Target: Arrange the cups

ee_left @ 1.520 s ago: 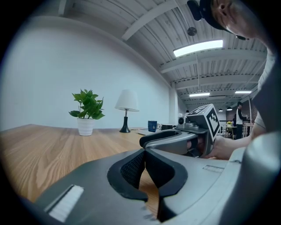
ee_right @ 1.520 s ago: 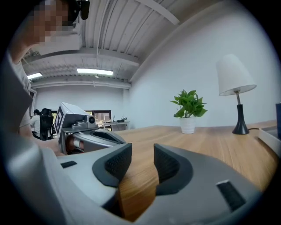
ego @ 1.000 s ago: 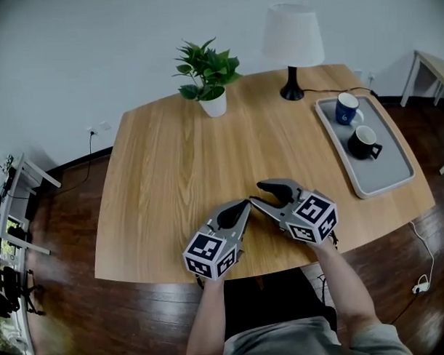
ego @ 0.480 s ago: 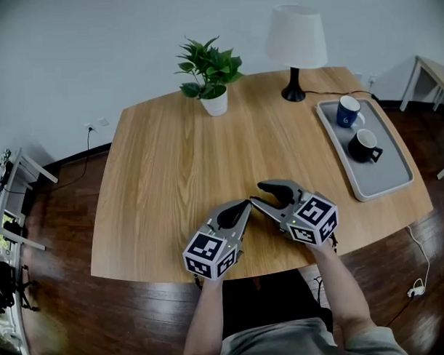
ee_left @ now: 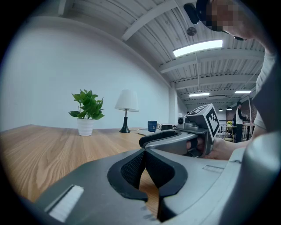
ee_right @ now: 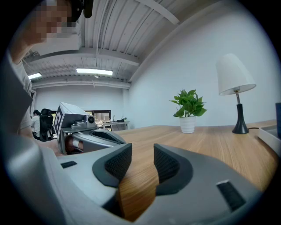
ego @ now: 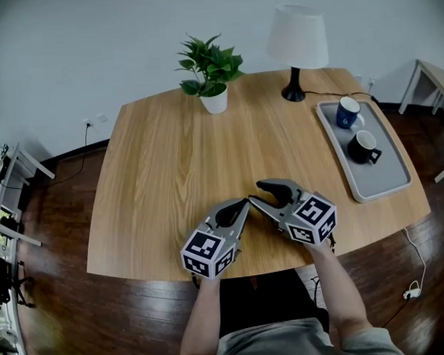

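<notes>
Fingers (ee_left: 131, 169) touch on left gripper (ego: 245, 203), part narrowly on right gripper (ego: 256, 192), both near-level over table (ego: 170, 160).

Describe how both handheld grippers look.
The left gripper and right gripper match: grey moulded shells tapering to jaws lined with black textured pads, each carrying a white cube printed with black square markers. The person wears a grey top.

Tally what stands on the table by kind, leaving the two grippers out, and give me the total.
Cups: 2 (blue cup, black cup)
Tray: 1
Table lamp: 1
Potted plant: 1
Total: 5
</notes>
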